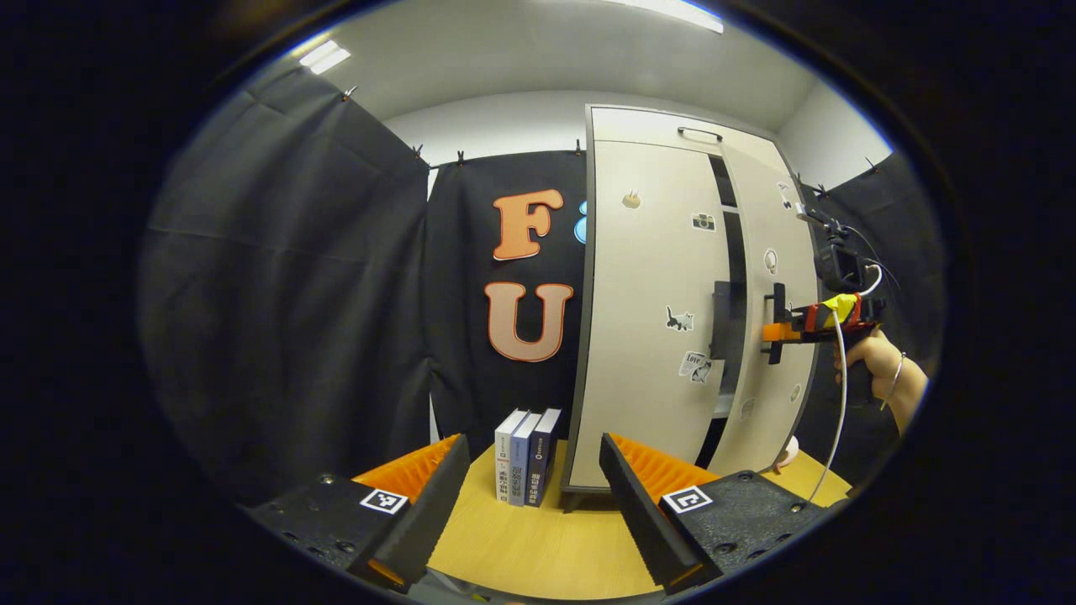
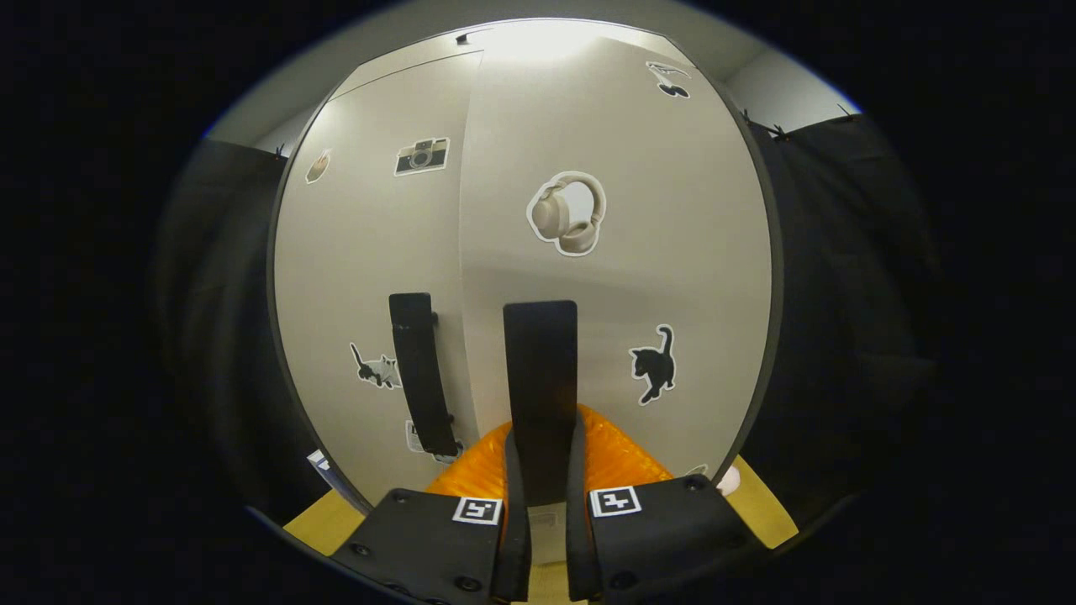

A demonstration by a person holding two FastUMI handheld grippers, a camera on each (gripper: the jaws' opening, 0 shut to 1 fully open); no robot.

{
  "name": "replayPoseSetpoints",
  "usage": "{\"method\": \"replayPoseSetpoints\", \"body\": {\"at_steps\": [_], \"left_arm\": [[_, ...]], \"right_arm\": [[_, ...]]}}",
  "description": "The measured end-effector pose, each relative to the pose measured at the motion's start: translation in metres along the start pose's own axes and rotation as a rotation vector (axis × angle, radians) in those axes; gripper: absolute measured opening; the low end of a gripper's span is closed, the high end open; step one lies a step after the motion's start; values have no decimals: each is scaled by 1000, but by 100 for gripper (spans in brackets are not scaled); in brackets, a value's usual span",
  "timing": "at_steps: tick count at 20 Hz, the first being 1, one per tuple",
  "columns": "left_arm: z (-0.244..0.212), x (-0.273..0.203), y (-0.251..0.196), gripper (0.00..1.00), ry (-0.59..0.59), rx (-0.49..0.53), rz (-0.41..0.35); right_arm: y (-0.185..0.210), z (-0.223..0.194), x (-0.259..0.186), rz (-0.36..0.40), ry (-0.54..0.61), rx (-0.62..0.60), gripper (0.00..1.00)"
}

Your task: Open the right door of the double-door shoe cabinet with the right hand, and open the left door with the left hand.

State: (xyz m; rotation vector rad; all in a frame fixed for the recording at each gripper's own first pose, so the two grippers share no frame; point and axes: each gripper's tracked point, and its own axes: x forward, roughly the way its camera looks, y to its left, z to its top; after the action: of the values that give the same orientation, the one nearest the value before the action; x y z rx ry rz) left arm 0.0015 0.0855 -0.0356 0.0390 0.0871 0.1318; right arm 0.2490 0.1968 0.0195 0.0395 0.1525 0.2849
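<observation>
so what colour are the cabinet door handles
Black; the right door handle and left door handle show best in the right gripper view.

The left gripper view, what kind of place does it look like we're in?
Probably a staged recording booth, not a home: black cloth clipped up as walls, a sticker-covered shoe cabinet standing on a wooden tabletop, and three books propped beside it.

The wooden table (image 1: 538,538) carries the shoe cabinet (image 1: 647,336) and, just beside it, three upright books (image 1: 526,456).
</observation>
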Motion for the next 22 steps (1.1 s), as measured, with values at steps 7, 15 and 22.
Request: {"method": "replayPoseSetpoints", "body": {"at_steps": [7,15,22], "left_arm": [[3,-4,2,95,-5,-20,30],[10,-11,1,95,-22,-29,80],[14,-17,-18,95,-23,-13,93]], "right_arm": [[-14,0,-21,-9,-26,12,25],[-26,-1,-37,36,-2,83,10],[-51,1,-52,-9,-19,55,9]]}}
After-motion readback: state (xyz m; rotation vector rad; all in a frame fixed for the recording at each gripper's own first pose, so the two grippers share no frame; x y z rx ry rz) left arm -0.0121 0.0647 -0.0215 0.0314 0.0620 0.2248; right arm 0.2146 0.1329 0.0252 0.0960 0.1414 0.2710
